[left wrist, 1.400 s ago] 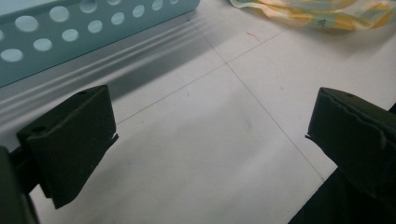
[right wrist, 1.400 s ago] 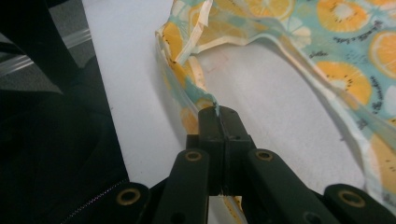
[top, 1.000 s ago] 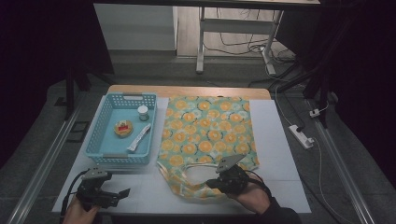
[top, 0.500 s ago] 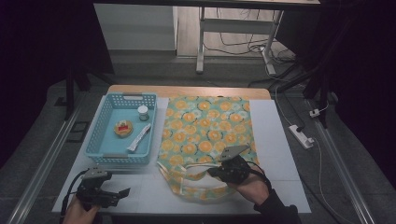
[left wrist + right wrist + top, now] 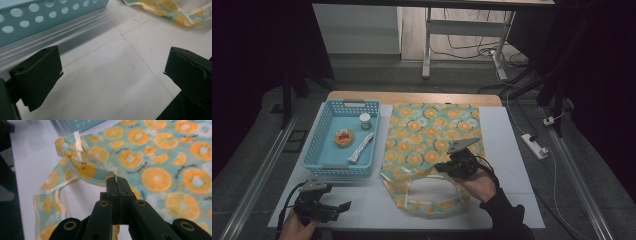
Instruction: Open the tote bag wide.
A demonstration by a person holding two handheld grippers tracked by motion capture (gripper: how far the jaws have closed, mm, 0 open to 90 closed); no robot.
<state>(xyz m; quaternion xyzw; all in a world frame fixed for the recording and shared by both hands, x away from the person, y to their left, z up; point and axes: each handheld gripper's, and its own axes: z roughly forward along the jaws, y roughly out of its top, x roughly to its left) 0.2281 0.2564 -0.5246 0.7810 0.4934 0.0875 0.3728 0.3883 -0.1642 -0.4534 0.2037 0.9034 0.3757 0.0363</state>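
Orange-print bag [image 5: 432,145] handle [image 5: 82,167] pinched in shut right gripper [image 5: 117,180], left gripper [image 5: 112,72] wide open, empty; thin strap liable to slip.

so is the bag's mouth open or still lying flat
Partly open: the right gripper pinches the bag top edge and lifts it off the lower layer.

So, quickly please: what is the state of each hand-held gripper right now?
Left hand-held gripper: open, holding nothing, above the white table.
Right hand-held gripper: closed on the upper edge of the orange-print bag.
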